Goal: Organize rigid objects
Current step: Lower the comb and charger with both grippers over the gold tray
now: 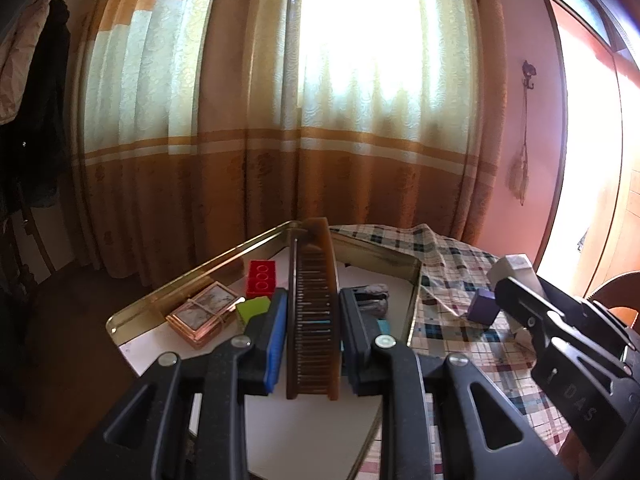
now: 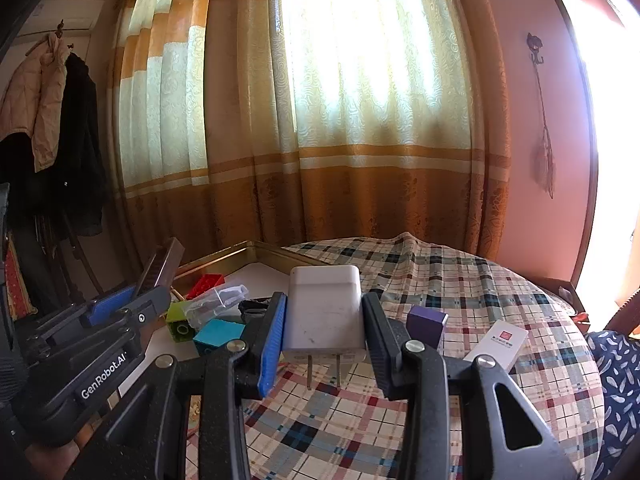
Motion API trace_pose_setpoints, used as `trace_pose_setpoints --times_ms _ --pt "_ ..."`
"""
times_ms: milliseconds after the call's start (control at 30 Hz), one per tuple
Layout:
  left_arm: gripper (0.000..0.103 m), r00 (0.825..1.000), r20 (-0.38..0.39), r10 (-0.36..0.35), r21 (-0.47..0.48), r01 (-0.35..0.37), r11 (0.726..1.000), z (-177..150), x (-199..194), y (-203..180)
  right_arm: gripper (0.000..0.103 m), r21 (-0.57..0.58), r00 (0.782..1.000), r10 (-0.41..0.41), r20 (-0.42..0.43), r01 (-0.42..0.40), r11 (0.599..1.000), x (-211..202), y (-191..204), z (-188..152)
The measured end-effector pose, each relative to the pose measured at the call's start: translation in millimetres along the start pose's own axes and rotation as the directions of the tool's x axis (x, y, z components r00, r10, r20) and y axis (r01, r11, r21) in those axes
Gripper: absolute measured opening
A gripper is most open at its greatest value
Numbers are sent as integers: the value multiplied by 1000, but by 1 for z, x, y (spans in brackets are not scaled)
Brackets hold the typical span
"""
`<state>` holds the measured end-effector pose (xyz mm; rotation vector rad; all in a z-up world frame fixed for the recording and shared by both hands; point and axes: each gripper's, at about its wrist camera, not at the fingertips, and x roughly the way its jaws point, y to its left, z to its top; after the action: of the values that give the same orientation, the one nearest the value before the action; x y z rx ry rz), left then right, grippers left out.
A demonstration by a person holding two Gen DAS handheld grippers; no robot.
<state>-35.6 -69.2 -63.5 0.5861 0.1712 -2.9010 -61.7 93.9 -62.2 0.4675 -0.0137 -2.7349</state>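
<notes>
While our left gripper (image 1: 313,340) clamps a brown comb (image 1: 313,312) above the gold-rimmed tray (image 1: 192,270), we grip a white charger (image 2: 324,314) in our right gripper (image 2: 324,336) over the plaid tablecloth (image 2: 460,280), prongs pointing toward us.

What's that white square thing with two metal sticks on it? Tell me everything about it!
It is a white plastic plug-in charger, boxy with rounded corners, a seam near its top and faint scuffs on its face. Two flat metal prongs stick out of its near end, toward the camera. The right gripper holds it between its fingers, lifted above the checked tablecloth, beside the gold-rimmed tray.
</notes>
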Motion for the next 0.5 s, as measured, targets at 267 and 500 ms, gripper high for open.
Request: trace_pose_setpoints --times_ms 267,500 --pt "24 1000 -1 14 -7 -14 1000 1 2 5 41 -14 1000 15 -3 -15 1000 3 8 1" --pt "24 999 0 34 -14 -34 999 1 4 13 41 -34 1000 27 -4 -27 999 7 18 1"
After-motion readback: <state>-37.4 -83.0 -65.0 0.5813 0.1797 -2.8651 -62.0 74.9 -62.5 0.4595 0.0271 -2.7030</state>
